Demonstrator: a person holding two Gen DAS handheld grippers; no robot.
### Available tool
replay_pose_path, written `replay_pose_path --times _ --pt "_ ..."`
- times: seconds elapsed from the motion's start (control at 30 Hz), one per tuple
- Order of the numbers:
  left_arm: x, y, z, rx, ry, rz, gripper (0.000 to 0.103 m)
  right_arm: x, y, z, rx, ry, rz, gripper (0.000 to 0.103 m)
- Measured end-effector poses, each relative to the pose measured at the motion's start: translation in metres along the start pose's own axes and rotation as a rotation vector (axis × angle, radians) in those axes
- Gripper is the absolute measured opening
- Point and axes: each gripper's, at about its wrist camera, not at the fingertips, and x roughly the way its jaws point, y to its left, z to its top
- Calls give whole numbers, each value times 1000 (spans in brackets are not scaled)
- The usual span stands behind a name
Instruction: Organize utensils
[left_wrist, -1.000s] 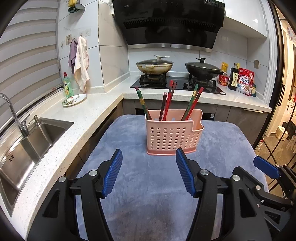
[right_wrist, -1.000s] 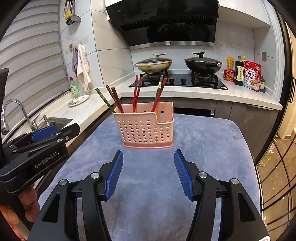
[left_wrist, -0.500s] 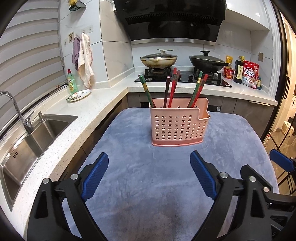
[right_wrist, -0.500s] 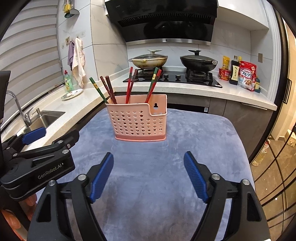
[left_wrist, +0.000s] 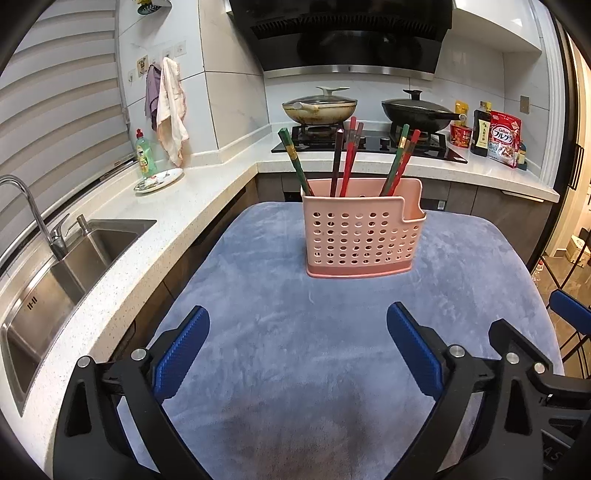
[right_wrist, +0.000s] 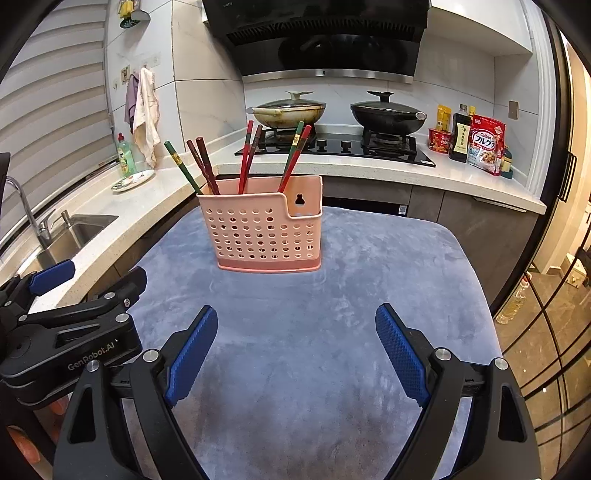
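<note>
Pink perforated holder (left_wrist: 364, 236) upright on the blue-grey cloth (left_wrist: 295, 369), chopsticks (left_wrist: 345, 162) standing inside, perhaps eight, left gripper (left_wrist: 297, 349) and right gripper (right_wrist: 295, 350) both opening wide, nothing between them

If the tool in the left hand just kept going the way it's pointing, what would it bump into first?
Probably the blue cloth on the table: the left tool, jaws opening and empty, angles downward. The pink chopstick basket stands beyond.

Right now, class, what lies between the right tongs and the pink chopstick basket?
Only bare blue-grey cloth. The right wrist view shows nothing on it between the right tongs, whose jaws are opening with nothing between them, and the pink chopstick basket.
</note>
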Motion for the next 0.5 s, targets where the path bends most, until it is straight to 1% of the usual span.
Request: replay_pose_path --times 0.5 --pt "16 1 -8 6 32 8 94 18 0 -6 9 35 -1 84"
